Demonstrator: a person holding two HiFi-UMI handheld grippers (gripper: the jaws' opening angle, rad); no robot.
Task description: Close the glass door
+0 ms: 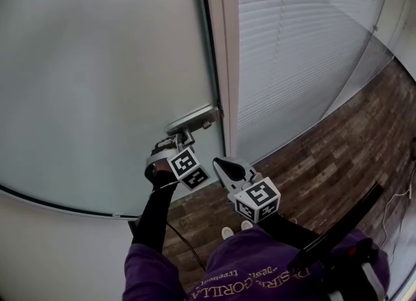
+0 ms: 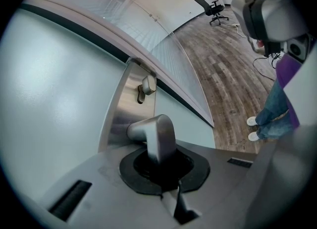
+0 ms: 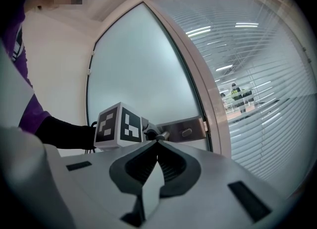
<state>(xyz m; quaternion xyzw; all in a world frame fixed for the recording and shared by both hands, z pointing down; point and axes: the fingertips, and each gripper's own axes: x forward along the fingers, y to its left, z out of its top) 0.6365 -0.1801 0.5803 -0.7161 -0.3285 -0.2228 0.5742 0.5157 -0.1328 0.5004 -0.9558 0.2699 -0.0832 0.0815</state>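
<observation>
Head view: frosted glass door (image 1: 97,65), smooth and milky, its edge right against the pale door frame (image 1: 224,52). There is a brushed steel plate (image 1: 193,119) at the door edge. The left gripper (image 1: 177,142) is at the lever handle (image 1: 185,136) just below it. The right gripper (image 1: 223,166) hangs just beside the left one, clear of the door. Slatted blinds (image 1: 292,46) sit behind a clear pane, above a dark wood-plank floor (image 1: 338,157).

Left gripper view: jaws clamped on the rounded, satin-metal lever handle, with black pads (image 2: 133,173) wrapping it. A small thumb-turn (image 2: 147,85) sits further up the plate. A wheeled office chair (image 2: 213,6) stands far off on the planks.

Right gripper view: ribbed black pads pressed together, nothing between them. The left gripper's black-and-white marker cube (image 3: 119,126) is ahead by the plate.
</observation>
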